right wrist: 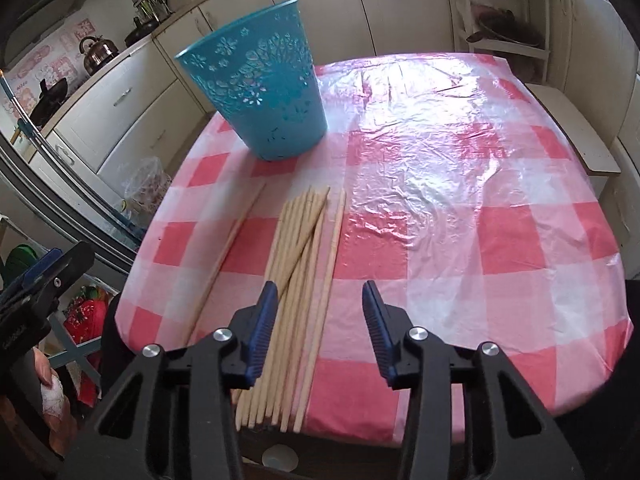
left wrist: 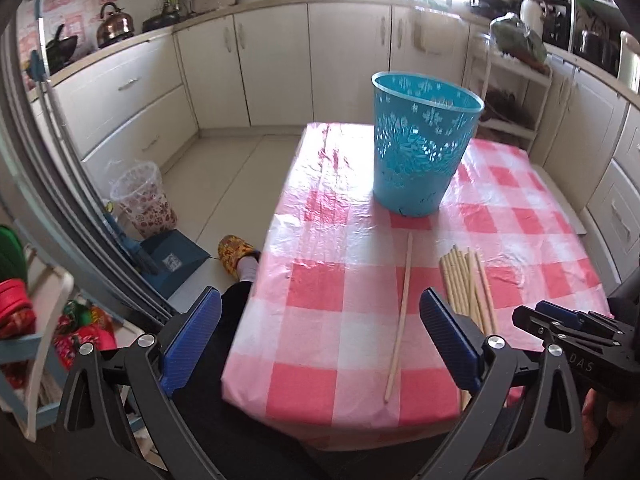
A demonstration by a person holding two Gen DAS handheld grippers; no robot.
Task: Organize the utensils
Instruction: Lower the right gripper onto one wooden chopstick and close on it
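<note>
A bundle of several wooden chopsticks [right wrist: 296,264] lies on the pink-checked tablecloth [right wrist: 480,240] near the front edge. One single chopstick [right wrist: 230,256] lies apart to its left and another [right wrist: 332,260] lies just to its right. A perforated blue basket [right wrist: 264,88] stands upright behind them. My right gripper [right wrist: 320,288] hovers over the near ends of the bundle, its jaws apart and gripping nothing. In the left wrist view my left gripper [left wrist: 320,296] stands wide open above the table's front left edge, the single chopstick [left wrist: 402,312] between its fingers, the bundle [left wrist: 468,284] beside its right finger.
A person's foot in a yellow slipper [left wrist: 234,252] rests on the floor left of the table. A blue dustpan [left wrist: 172,256] and a clear patterned bin [left wrist: 140,196] stand beyond it. Cabinets [left wrist: 280,68] ring the room. A white shelf rack [left wrist: 516,92] stands behind the table.
</note>
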